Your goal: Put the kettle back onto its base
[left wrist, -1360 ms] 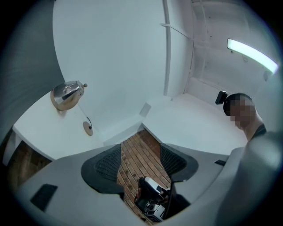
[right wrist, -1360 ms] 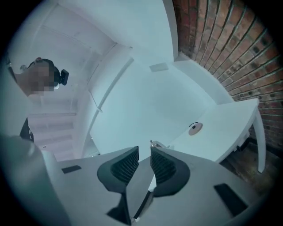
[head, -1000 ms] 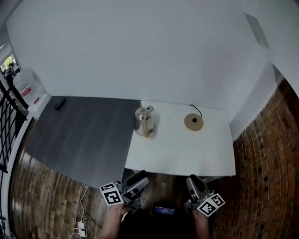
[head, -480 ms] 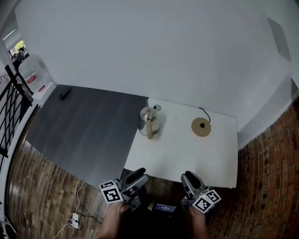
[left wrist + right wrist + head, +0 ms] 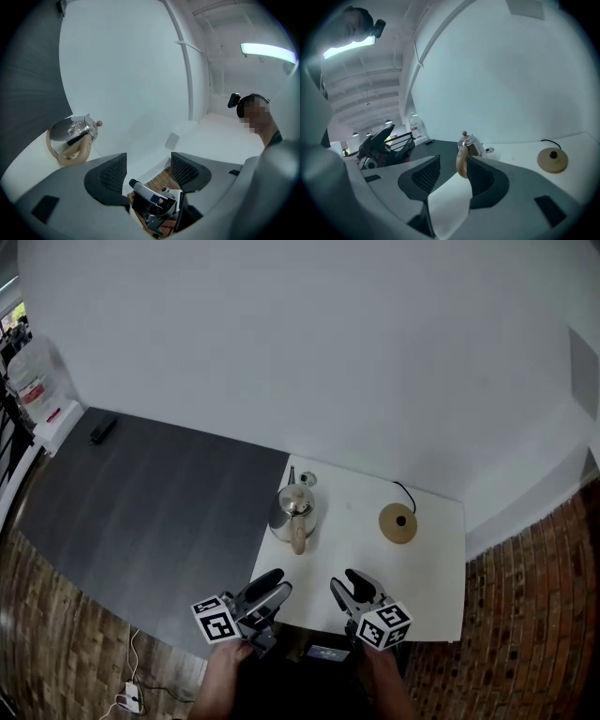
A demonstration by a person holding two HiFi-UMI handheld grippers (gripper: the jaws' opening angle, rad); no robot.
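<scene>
A grey top (image 5: 141, 493) fills the left, butted against the white table (image 5: 431, 587) where the work is. At the table's near edge the left gripper (image 5: 270, 589) hangs with its jaws spread as wide as they go and nothing between them. It looks to be the spare hand, ready to steady things if needed.

The kettle (image 5: 294, 512) stands upright on the table's far left part, off its base, with its pale handle turned toward the near edge. That leaves the handle as the easy place to take hold.

The right gripper (image 5: 351, 585) sits just right of the left one, also at the near edge and well apart from the kettle. Its jaws are opening and hold nothing. In the right gripper view the handle lines up in the gap beyond them, so I judge this hand is setting up to reach for it.

Further right, the round tan base (image 5: 397, 522) lies bare, with its cord running off behind.
</scene>
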